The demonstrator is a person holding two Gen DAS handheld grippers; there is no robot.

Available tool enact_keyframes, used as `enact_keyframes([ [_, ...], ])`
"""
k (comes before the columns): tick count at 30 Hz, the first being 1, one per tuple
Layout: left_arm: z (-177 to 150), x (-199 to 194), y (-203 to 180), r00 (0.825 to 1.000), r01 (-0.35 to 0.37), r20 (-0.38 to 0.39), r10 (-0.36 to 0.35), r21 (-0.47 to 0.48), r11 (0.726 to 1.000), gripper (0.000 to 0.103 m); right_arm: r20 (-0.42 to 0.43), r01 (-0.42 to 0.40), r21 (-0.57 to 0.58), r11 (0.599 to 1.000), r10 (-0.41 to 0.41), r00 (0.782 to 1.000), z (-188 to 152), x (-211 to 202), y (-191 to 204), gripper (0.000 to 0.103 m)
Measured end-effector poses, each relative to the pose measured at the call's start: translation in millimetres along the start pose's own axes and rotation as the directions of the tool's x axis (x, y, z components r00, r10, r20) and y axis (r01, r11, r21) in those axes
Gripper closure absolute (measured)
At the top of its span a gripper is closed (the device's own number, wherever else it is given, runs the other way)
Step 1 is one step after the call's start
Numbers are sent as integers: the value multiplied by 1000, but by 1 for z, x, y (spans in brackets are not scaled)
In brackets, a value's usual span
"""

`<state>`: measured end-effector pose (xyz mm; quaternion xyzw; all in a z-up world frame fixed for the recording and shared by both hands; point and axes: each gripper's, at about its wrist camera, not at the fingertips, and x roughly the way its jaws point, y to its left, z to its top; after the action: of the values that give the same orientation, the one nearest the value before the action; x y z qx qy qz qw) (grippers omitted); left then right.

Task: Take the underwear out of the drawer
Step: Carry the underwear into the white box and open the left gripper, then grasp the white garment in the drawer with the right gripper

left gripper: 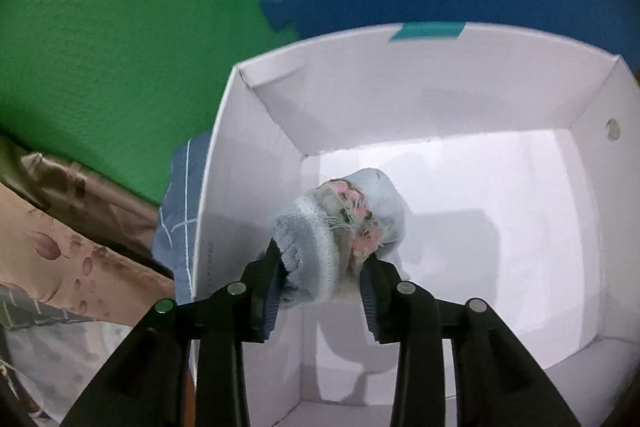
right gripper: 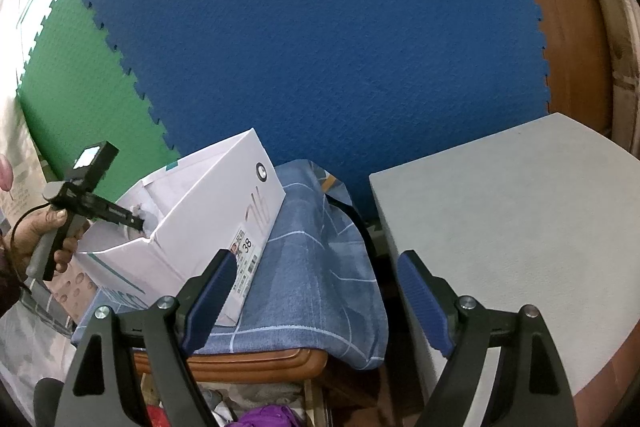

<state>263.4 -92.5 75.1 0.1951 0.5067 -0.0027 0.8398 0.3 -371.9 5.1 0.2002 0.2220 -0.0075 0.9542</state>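
- A person's hand (right gripper: 48, 239) is gripping the handle of the left tongs (right gripper: 138, 223), far to the left of the right tongs, and is pointing them down into a white cardboard box (right gripper: 224, 195).
- The left tongs (left gripper: 324, 263) are standing partly apart over the inside of the box (left gripper: 440, 99); a bundled piece of pale blue knitted underwear with pink flowers (left gripper: 344, 223) is sitting between their tips, touching both pads, though whether the pads are pressing it I cannot tell.
- The underwear is lying against the box floor, just ahead of the left tongs and nearer the left wall.
- The box is resting on a blue checked cloth (right gripper: 316, 251), just ahead and left of the right tongs.
- The right tongs (right gripper: 320, 291) are standing wide apart and holding nothing, hanging over the cloth.
- A grey flat board (right gripper: 512, 219) is lying just to their right.
- Green (left gripper: 100, 47) and blue foam mats (right gripper: 320, 27) are filling the background behind both.
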Motion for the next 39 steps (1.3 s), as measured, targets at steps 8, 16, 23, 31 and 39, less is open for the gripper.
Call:
enact_keyframes([
  [8, -2, -11, 3, 999, 39, 31, -39, -9, 999, 48, 1, -1, -2, 1000, 1, 1000, 0, 0, 0, 18],
  [16, -20, -16, -3, 997, 60, 39, -60, -11, 998, 32, 0, -4, 5, 1000, 4, 1000, -1, 1, -2, 18],
  [23, -43, -29, -8, 991, 135, 30, -134, -62, 989, 33, 1, -7, 7, 1000, 7, 1000, 0, 0, -3, 18],
  [31, -69, -76, 2, 935, 306, 230, -268, -146, 941, 34, 0, -18, -78, 997, 18, 1000, 2, -13, 1, 18],
  [39, -175, -160, 14, 744, 349, 636, -203, -111, 931, 5, -213, -238, -259, 936, 185, 959, -21, -33, 17, 18],
])
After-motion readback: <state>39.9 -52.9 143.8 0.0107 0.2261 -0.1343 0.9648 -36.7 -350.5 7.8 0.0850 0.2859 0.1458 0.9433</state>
